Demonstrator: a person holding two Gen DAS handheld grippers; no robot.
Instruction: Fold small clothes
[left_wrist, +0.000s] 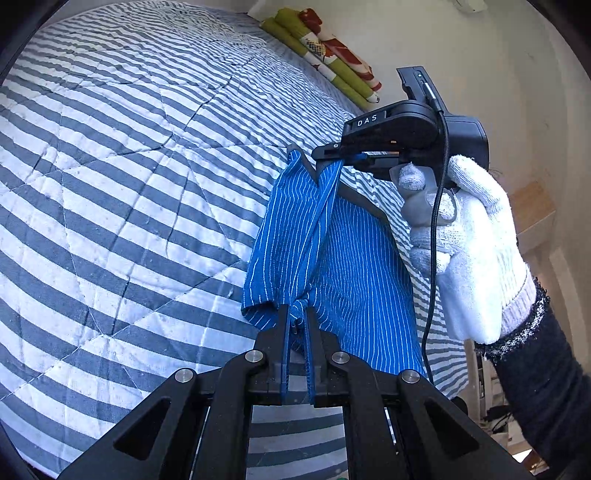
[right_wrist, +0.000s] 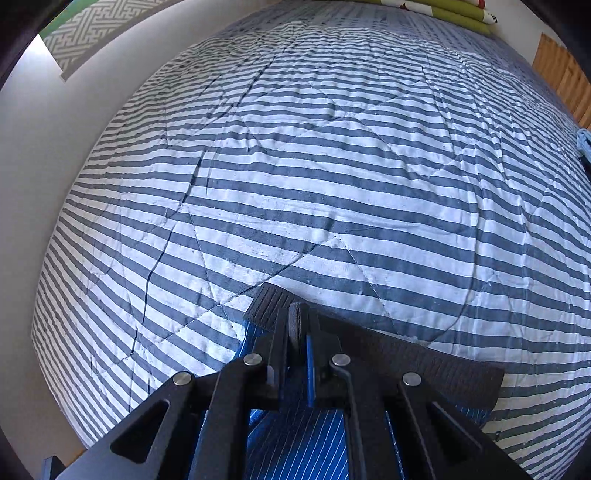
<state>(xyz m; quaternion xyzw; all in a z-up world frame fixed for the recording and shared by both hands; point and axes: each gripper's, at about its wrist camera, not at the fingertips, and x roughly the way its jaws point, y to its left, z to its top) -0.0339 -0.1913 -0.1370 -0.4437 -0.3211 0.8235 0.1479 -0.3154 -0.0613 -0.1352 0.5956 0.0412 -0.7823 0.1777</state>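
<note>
Blue cloth with thin white lines, the small garment (left_wrist: 343, 258), hangs in the air above the bed quilt (left_wrist: 129, 166), stretched between two grippers. The left gripper (left_wrist: 298, 314) has its jaws pressed together on a bunched bottom edge. The right gripper (left_wrist: 328, 157) has its jaws pinched on the dark, ribbed waistband (right_wrist: 424, 358). A hand in a white knit glove (left_wrist: 476, 251) holds it sideways. The quilt is soft, with grey and white stripes and stitched curves.

Blue pinstriped cotton shorts (left_wrist: 347, 254) hang above the grey-and-white striped quilted bedspread (left_wrist: 129, 166), between the left gripper (left_wrist: 297, 317) and right gripper (left_wrist: 332, 155); rolled green-and-red patterned bedding (left_wrist: 321, 48) lies along the bedspread's far edge.
</note>
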